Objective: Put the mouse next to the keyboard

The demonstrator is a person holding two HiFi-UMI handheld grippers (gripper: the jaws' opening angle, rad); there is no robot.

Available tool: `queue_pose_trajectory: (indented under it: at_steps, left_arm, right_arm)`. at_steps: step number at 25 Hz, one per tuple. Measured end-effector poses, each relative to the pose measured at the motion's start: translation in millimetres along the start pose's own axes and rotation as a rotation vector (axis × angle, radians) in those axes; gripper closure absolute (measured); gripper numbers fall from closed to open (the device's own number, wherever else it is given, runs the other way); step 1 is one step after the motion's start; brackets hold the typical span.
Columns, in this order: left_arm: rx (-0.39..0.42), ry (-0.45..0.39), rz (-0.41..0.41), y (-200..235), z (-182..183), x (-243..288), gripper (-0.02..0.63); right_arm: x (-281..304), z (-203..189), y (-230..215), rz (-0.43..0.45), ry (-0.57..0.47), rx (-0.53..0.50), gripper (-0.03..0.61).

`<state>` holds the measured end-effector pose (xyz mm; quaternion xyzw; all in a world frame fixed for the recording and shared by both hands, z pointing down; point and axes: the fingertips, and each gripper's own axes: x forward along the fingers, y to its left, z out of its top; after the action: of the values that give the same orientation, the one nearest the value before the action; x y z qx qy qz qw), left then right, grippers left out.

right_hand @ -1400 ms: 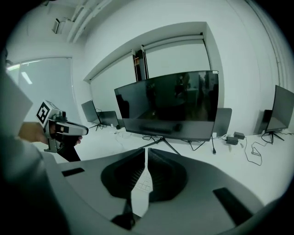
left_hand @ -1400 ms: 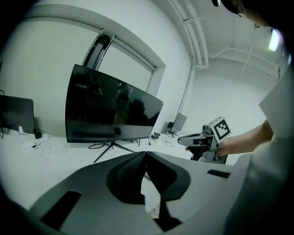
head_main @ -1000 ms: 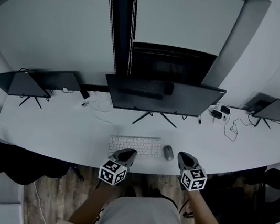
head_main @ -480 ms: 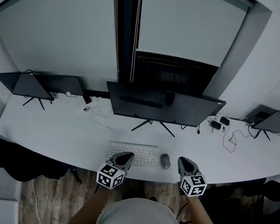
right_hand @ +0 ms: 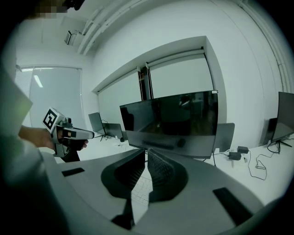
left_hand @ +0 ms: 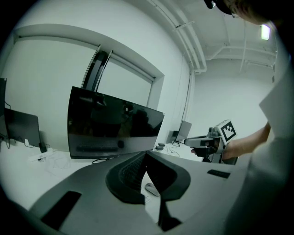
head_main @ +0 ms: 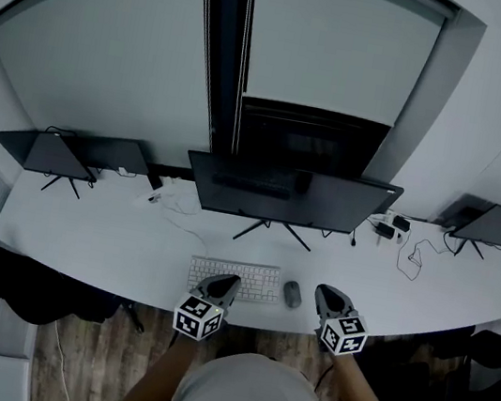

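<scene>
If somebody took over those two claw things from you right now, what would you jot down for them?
Left claw: shut, empty, at the front edge of the keyboard.
Right claw: shut, empty, right of the mouse, not touching it.
Mouse lies on the desk just right of the keyboard.
Done: placement looks finished.
Left: likely nothing; just draw back.

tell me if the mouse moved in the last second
No. The mouse still lies just off the right end of the keyboard, same gap; the whole desk shifted down in the head view, so only the camera moved.
</scene>
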<state>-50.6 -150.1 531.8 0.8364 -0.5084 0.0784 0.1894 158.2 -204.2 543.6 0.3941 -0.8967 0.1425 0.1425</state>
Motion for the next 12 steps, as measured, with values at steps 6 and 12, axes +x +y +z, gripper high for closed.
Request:
queue_pose_trajectory:
  at_steps: [6,12]
  left_arm:
    - [-0.003,-0.001,0.010,0.1,0.4,2.8,0.597]
    - [-0.013,0.000,0.016,-1.7,1.1,6.7,0.597]
  right_arm:
    - [3.0,3.4,-2.1,0.012,-0.004,-0.002,0.537]
    - [3.3,6.1,-8.6,0.015,-0.005,0.002,0.537]
